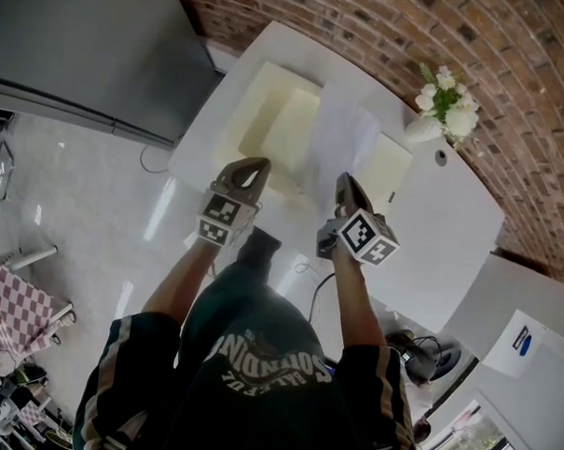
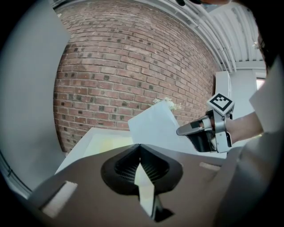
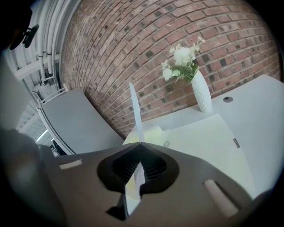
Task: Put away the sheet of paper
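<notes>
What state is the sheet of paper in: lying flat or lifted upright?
Lifted upright: the right tongs pinch its bottom edge, and the sheet of paper rises edge-on above the white table.

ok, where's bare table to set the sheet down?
Widest free patch: white table right of the cream mat, in front of the vase. The mat itself is bare left of the sheet. Crowded only around the vase and the hole beside it.

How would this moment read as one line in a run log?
left gripper: shut on sheet of paper | right gripper: shut on sheet of paper | sheet of paper: held above white table
</notes>
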